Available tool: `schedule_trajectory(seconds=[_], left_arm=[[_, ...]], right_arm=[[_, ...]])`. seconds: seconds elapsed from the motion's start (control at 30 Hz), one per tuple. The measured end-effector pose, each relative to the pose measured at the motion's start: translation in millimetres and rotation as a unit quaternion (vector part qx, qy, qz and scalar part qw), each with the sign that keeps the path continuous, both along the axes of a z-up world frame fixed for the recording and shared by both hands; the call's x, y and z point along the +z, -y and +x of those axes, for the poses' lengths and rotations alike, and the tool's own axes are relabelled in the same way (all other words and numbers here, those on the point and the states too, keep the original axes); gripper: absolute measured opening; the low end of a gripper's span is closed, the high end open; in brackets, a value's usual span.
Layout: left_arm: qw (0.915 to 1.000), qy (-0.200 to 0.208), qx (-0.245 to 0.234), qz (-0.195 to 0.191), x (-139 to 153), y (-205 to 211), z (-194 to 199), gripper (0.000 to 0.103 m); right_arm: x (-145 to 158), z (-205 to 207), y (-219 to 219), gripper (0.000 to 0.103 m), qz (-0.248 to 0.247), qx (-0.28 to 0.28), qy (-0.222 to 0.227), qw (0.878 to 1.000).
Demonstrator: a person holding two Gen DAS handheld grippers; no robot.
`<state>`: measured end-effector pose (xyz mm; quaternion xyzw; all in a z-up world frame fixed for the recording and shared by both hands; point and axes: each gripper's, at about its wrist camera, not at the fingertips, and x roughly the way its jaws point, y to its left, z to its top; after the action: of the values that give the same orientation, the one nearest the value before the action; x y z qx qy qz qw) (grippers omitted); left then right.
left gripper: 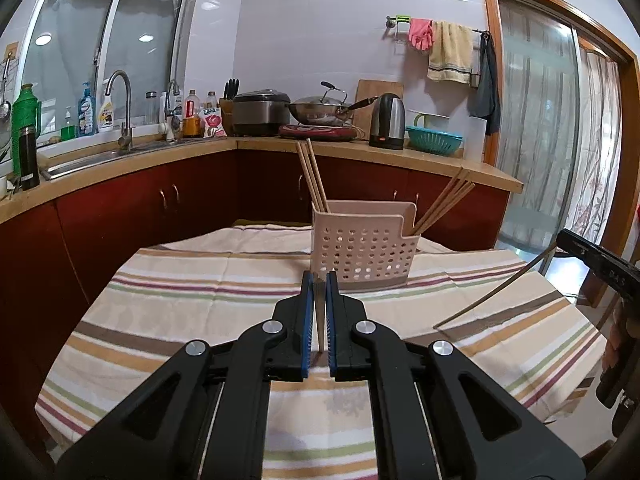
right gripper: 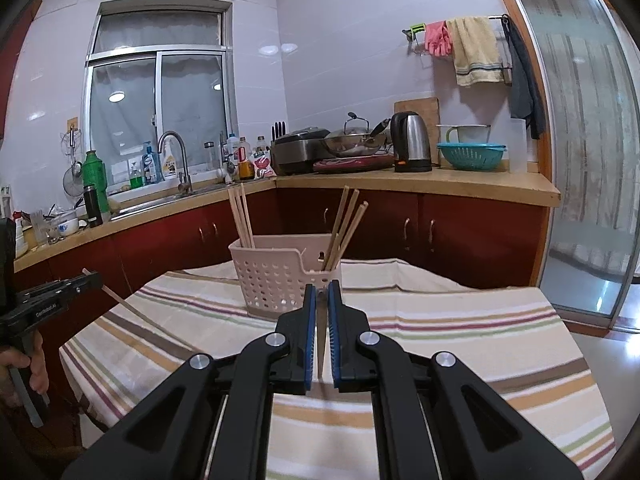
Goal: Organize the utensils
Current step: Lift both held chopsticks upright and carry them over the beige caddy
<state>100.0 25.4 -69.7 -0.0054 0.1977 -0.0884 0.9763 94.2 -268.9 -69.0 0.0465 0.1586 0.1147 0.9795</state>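
Observation:
A pale perforated utensil holder [left gripper: 362, 246] [right gripper: 280, 276] stands on the striped tablecloth [left gripper: 192, 304] [right gripper: 440, 320], with wooden chopsticks leaning in its left end [left gripper: 312, 176] [right gripper: 241, 216] and its right end [left gripper: 444, 200] [right gripper: 344, 228]. My left gripper [left gripper: 320, 280] is shut on a single chopstick [left gripper: 319, 320] held between its blue pads, just in front of the holder. My right gripper [right gripper: 321, 290] is shut on another chopstick [right gripper: 321, 344]. Each gripper shows in the other's view with its chopstick slanting down to the cloth [left gripper: 496, 290] [right gripper: 132, 308].
Behind the table runs a wooden counter [left gripper: 400, 156] over red cabinets, with a sink, bottles, rice cooker, wok, kettle [left gripper: 387, 120] and teal colander [left gripper: 434, 140]. A glass sliding door [left gripper: 560, 140] is at the right. The table drops off at the left and right edges.

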Motion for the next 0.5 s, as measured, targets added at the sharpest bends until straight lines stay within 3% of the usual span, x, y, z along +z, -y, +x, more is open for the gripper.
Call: schedule_trajectory(seconds=[0.5], left_arm=[[0.9999,0.008,-0.007,0.004,16,3,51,0.006]], right_arm=[[17,49,-23,0.007,-0.016,0.012,0.007,1.0]])
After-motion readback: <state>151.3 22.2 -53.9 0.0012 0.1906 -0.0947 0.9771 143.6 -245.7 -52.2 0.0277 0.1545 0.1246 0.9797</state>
